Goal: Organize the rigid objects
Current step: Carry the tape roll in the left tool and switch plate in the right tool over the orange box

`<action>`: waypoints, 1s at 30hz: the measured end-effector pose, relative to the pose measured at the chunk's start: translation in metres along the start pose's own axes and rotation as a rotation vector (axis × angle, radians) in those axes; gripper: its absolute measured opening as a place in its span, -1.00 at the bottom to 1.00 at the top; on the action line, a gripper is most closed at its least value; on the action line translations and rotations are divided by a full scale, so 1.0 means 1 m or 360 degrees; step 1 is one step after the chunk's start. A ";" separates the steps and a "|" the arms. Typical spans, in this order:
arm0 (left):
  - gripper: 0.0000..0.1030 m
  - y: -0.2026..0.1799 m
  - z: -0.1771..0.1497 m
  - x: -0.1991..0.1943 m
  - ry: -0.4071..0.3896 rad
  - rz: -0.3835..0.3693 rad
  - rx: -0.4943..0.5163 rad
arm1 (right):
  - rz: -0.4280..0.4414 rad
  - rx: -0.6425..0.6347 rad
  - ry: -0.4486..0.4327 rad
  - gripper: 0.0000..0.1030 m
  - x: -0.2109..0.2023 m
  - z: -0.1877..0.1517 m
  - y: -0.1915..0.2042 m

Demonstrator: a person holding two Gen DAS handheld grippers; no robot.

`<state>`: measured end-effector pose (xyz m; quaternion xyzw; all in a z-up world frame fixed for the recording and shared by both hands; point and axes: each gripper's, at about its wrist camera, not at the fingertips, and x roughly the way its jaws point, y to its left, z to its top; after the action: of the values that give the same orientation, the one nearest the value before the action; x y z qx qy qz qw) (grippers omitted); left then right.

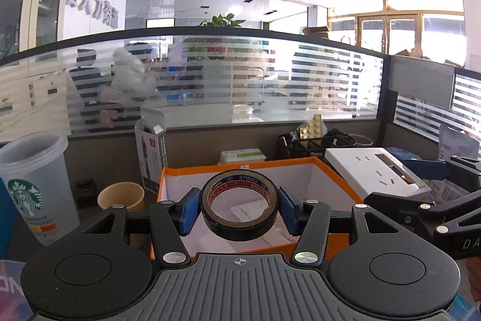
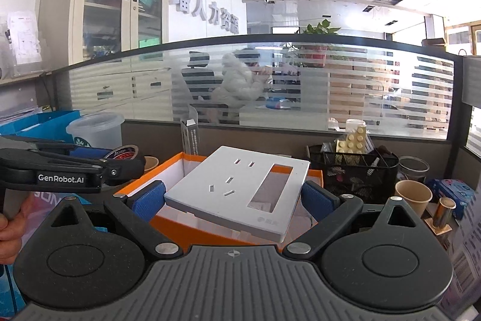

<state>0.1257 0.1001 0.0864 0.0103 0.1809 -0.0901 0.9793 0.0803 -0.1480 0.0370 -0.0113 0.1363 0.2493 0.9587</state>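
Observation:
My left gripper [image 1: 239,208] is shut on a black tape roll [image 1: 237,223], held above the open orange box [image 1: 339,179]. In the right wrist view the tape roll [image 2: 124,154] and left gripper show at the left. My right gripper [image 2: 233,196] is shut on a white socket plate [image 2: 237,188], tilted above the orange box [image 2: 141,185]. The plate [image 1: 372,170] also shows at the right of the left wrist view. A white item lies inside the box.
A Starbucks cup [image 1: 33,185] and a paper cup [image 1: 121,197] stand left of the box. A black mesh organizer [image 2: 351,170], a paper cup [image 2: 413,197] and a metal cylinder [image 2: 445,211] stand to the right. A glass partition [image 1: 240,80] runs behind.

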 end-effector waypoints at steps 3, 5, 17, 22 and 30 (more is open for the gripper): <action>0.04 0.000 0.004 0.007 0.0004 0.0004 0.0009 | 0.0002 0.0002 0.0008 0.87 0.008 0.002 0.000; 0.04 0.001 0.006 0.014 0.0012 0.0003 0.0012 | -0.0001 0.0001 0.0016 0.87 0.014 0.003 -0.001; 0.04 0.012 0.013 0.046 0.0037 0.0013 -0.0003 | -0.0012 -0.0011 0.0039 0.87 0.037 0.008 -0.008; 0.04 0.017 0.014 0.057 0.0052 0.0024 -0.0015 | -0.0013 -0.0015 0.0041 0.87 0.046 0.010 -0.009; 0.04 0.025 0.015 0.072 0.0068 0.0037 -0.0049 | -0.0013 -0.0025 0.0060 0.87 0.067 0.015 -0.013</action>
<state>0.2017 0.1117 0.0742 -0.0008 0.2029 -0.0758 0.9763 0.1465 -0.1260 0.0330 -0.0240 0.1523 0.2463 0.9568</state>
